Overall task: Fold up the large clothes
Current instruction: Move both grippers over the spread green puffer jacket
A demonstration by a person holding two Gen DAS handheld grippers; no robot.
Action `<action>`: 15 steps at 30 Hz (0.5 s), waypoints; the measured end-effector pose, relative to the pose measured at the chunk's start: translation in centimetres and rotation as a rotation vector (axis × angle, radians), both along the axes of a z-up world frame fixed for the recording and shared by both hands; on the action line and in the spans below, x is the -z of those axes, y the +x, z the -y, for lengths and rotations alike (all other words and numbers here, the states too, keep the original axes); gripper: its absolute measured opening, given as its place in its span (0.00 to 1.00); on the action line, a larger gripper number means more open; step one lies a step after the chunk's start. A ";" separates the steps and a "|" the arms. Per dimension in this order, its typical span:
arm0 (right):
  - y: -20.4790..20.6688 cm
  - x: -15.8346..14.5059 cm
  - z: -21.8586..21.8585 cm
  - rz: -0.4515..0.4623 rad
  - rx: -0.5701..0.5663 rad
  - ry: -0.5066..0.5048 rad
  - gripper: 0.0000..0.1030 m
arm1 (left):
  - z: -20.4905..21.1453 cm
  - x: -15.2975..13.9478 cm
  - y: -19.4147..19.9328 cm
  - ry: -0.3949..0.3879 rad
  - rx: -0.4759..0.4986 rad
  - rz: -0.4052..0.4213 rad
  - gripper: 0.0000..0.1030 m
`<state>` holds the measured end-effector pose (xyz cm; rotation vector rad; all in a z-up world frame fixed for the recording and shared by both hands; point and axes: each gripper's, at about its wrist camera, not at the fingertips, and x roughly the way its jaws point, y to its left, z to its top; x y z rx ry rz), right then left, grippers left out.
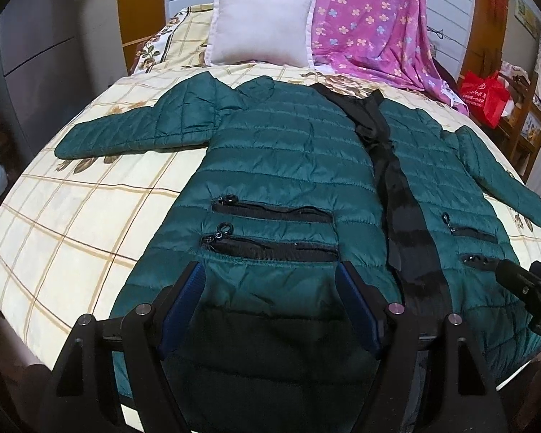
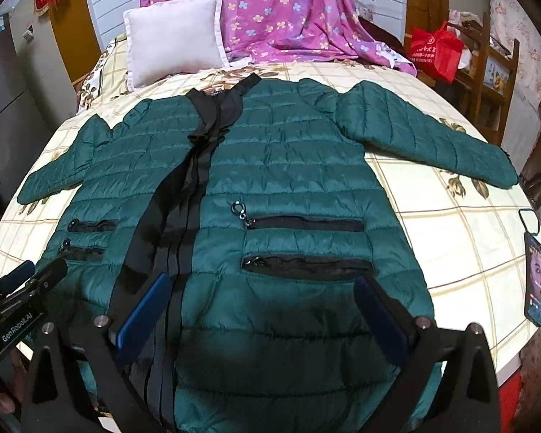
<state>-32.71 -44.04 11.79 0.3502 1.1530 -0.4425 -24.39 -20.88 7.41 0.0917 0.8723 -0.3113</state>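
Observation:
A dark green quilted jacket [image 1: 292,151] lies flat and front up on the bed, sleeves spread to both sides, with a black zip strip [image 1: 393,187] running down its middle. My left gripper [image 1: 270,278] hovers open over the hem of the left panel, just below two black zip pockets [image 1: 270,231]. Nothing sits between its blue pads. In the right wrist view the same jacket [image 2: 299,166] fills the bed. My right gripper [image 2: 261,283] stands open over the right panel's hem, one finger [image 2: 144,310] above the zip strip. Each gripper shows at the other view's edge.
A checked floral bedsheet [image 1: 72,216] covers the bed. A white pillow [image 1: 259,25] and a pink flowered blanket [image 1: 371,18] lie at the head. A phone [image 2: 535,281] rests on the bed's right edge. A red bag [image 2: 434,50] sits on wooden furniture at the right.

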 end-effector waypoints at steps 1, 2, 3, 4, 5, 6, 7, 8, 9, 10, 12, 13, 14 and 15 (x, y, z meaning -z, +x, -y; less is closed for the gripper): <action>-0.1 -0.1 -0.1 -0.001 -0.002 0.002 1.00 | 0.0 0.0 -0.1 0.000 0.002 -0.001 0.44; -0.1 -0.1 -0.2 -0.001 -0.003 0.001 1.00 | 0.0 0.0 -0.2 -0.001 0.003 -0.001 0.44; 0.0 0.0 -0.1 -0.001 -0.005 -0.002 1.00 | 0.0 0.0 0.0 -0.002 0.005 -0.002 0.44; -0.1 -0.1 -0.1 -0.002 -0.007 -0.004 1.00 | 0.1 -0.1 0.0 -0.003 0.004 -0.003 0.44; -0.1 -0.1 -0.2 -0.003 -0.009 -0.004 1.00 | 0.0 0.0 0.0 -0.003 0.004 -0.006 0.44; 0.0 0.0 -0.1 -0.005 -0.012 -0.003 1.00 | 0.0 0.0 0.0 -0.004 0.004 -0.008 0.44; 0.0 0.1 -0.1 -0.007 -0.012 -0.002 1.00 | 0.0 0.0 0.0 -0.005 0.004 -0.010 0.44; 0.3 0.4 -0.3 -0.008 -0.010 -0.003 1.00 | 0.0 0.1 0.0 -0.004 0.003 -0.011 0.44; 0.4 0.7 -0.2 -0.010 -0.009 -0.002 1.00 | 0.0 0.2 0.0 -0.003 0.004 -0.013 0.44; 0.5 0.8 -0.2 -0.011 -0.008 -0.001 1.00 | 0.3 0.3 -0.1 -0.001 0.005 -0.011 0.44; 0.6 1.1 -0.1 -0.015 -0.007 0.002 1.00 | 0.3 0.5 -0.1 0.001 0.006 -0.012 0.44; 0.6 1.2 0.0 -0.018 -0.006 0.004 1.00 | 0.4 0.5 -0.1 0.002 0.008 -0.013 0.44; 0.8 1.4 0.0 -0.019 -0.006 0.005 1.00 | 0.4 0.5 -0.1 0.002 0.010 -0.015 0.44; 0.8 1.6 -0.1 -0.021 -0.004 0.006 1.00 | 0.5 0.6 -0.1 0.002 0.011 -0.015 0.44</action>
